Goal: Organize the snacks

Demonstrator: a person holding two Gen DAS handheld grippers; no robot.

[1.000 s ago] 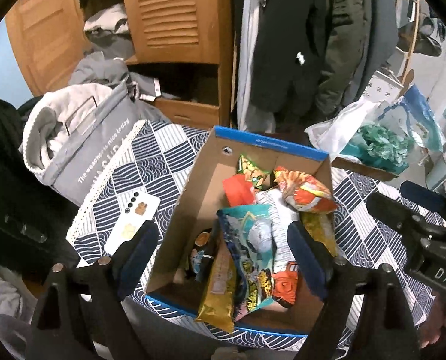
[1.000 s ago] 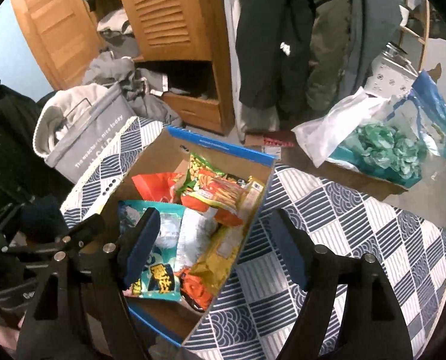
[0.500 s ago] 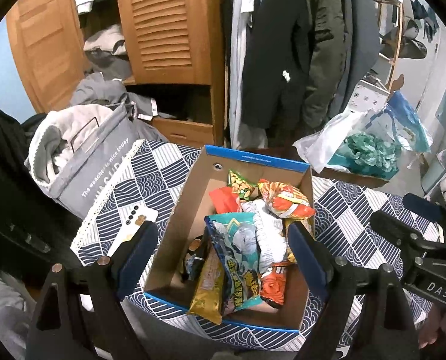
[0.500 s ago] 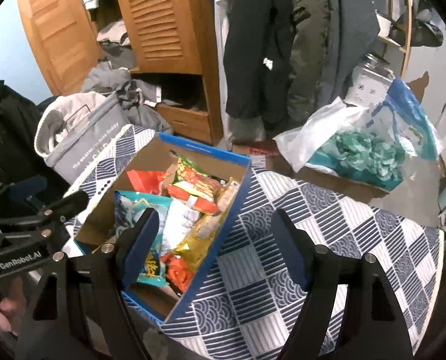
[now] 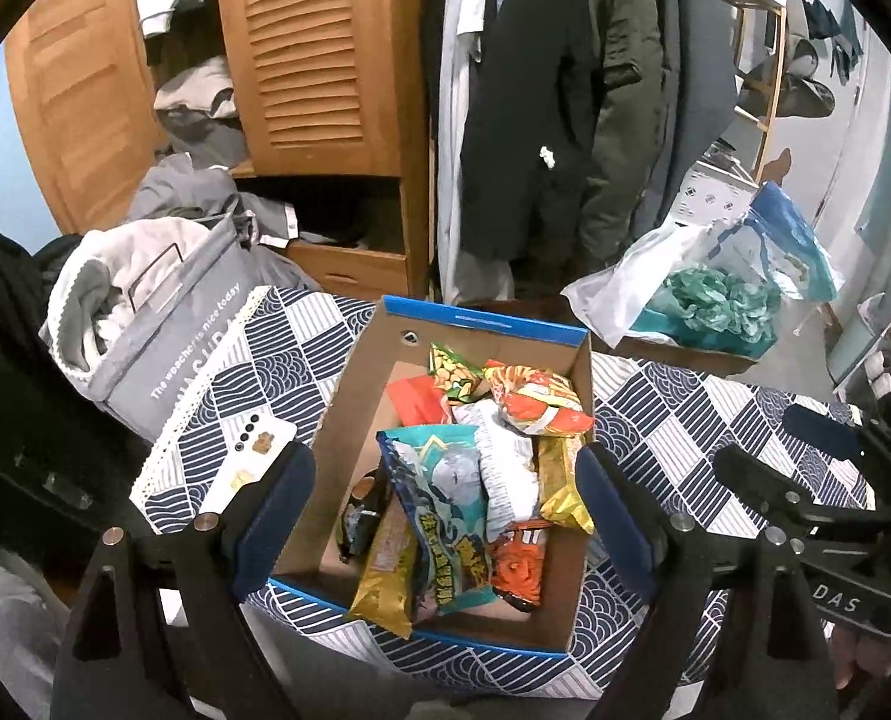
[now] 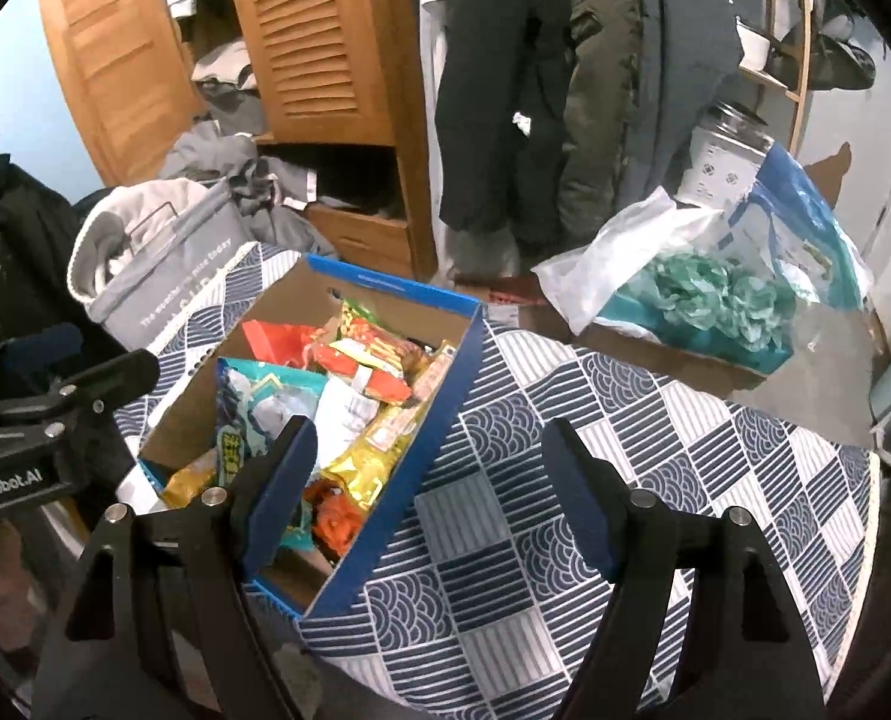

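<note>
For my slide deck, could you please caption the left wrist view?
Open left hand-held gripper above a box of snack packets on a patterned cloth, phone alongside.

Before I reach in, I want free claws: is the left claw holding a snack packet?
No: the left claw stands open above the cardboard box, nothing between its pads.

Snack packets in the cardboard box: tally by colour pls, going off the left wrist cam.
red/orange packets: 3
gold packets: 2
teal packet: 1
white packet: 1
green packet: 1
dark packet: 1 (partly hidden)
Total: 9 visible; more may lie underneath.
</note>
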